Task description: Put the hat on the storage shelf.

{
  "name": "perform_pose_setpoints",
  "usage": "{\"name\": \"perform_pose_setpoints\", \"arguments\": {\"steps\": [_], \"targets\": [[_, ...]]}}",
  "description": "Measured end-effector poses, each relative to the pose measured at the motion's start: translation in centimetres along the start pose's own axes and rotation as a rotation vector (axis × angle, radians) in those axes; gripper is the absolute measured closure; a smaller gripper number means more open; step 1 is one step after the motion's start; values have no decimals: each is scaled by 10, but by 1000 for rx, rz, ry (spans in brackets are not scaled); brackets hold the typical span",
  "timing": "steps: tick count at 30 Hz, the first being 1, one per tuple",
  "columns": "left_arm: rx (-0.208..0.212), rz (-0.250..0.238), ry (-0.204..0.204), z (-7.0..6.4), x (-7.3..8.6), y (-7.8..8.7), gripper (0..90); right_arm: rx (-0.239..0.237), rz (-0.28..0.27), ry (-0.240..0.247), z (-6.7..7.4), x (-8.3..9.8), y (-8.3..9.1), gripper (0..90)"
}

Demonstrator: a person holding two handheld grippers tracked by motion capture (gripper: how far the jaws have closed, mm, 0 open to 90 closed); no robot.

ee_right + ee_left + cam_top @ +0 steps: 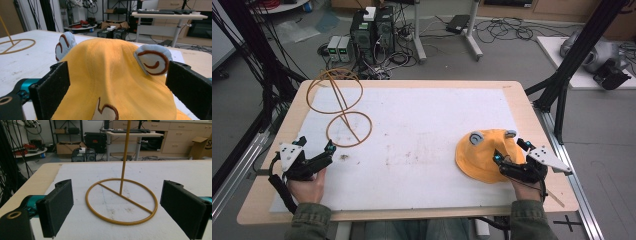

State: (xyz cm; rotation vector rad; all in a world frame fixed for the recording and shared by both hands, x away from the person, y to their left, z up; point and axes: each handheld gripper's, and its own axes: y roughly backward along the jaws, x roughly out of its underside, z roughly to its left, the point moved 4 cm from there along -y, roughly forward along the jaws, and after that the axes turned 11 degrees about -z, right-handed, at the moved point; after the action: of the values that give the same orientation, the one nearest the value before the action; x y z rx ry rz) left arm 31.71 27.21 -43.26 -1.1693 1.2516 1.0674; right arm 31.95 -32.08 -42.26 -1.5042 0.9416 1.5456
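While both sets of fingers stand spread wide and hold nothing, the work looks set to bring a yellow cap (484, 155) onto a wire hat stand (343, 107). The cap, with two pale blue ears stitched in brown spirals, lies crown-up on the white surface (422, 150), directly ahead of and partly between the fingers of the right gripper (511, 152); in the right gripper view its crown swells up between the two black pads, one ear just beyond each. The stand rises a little way ahead of the fingers of the left gripper (317, 154), and in the left gripper view its base ring (121, 201) lies centred between the open fingers but beyond their tips, untouched.

The risks, as I judge them: the cap is soft, so if the right fingers close on the crown alone they may pinch a fold of cloth and the cap will sag or slide out when lifted. The stand is thin and looks light; a cap dropped off-centre on its top ring, or a nudge from the left fingers against the base, could tip it over or skate it across the surface.

Some things are unclear. The top ring is cut off in the left gripper view, where the upright rod runs out of frame. The cap's brim and underside are hidden, and whether the right fingers touch the fabric cannot be told.
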Motion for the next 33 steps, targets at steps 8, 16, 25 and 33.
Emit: {"name": "perform_pose_setpoints", "arguments": {"steps": [8, 16, 25, 33], "targets": [[2, -3, 7, -1, 0, -1, 118, 2, -4, 4, 0, 0, 1, 51], [2, -10, 7, -2, -1, -2, 118, 10, -15, 3, -2, -3, 7, 51], [0, -9, 5, -3, -1, -4, 118, -13, 9, 23, 2, 1, 3, 51], [-3, -13, -6, -3, -2, -2, 118, -14, 80, 71, 6, 11, -5, 54]]}}
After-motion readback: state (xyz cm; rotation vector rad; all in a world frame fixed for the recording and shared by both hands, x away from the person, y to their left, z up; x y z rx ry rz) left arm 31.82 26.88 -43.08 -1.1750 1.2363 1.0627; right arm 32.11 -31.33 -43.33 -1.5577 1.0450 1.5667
